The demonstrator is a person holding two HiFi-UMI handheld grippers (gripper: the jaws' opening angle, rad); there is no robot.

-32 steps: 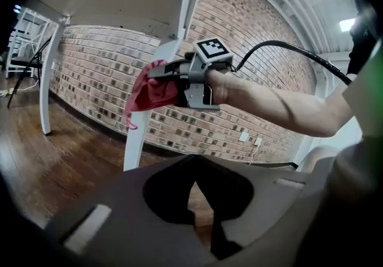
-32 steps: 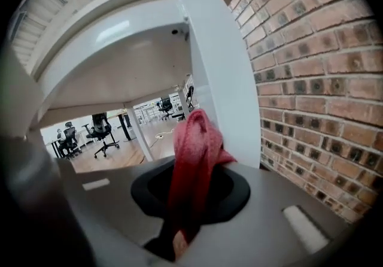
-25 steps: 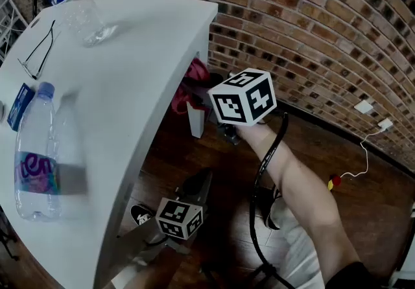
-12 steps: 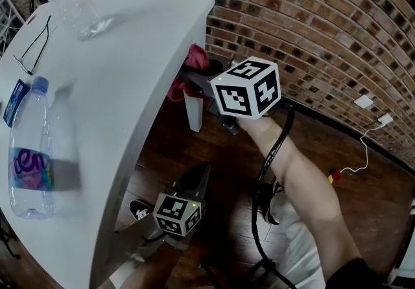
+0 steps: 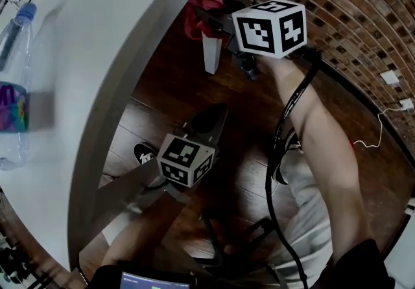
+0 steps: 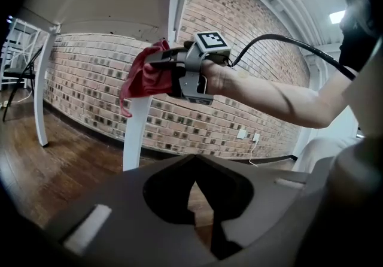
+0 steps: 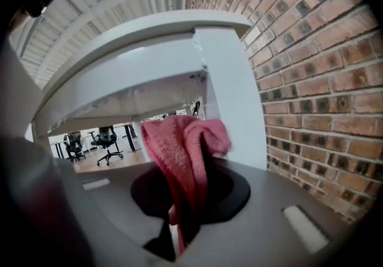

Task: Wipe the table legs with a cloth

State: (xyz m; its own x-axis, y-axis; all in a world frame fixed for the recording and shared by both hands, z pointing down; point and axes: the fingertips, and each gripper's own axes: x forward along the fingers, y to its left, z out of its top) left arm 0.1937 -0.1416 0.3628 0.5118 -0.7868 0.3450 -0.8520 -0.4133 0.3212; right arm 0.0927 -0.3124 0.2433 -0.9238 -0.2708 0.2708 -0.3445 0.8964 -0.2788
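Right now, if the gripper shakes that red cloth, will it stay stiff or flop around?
Probably floppy: the red cloth droops in soft folds from the right gripper, which is shut on it. It looks light too, since a small pinch holds it all up. Its knitted surface likely drags on the table leg rather than sliding.

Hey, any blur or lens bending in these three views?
Head view: the clear plastic water bottle at the left edge is smeared, the red brick wall bows. Left gripper view: black vignette in the corners, curved brick courses. Right gripper view: the pink-red knitted cloth is sharp, the near jaws soft.
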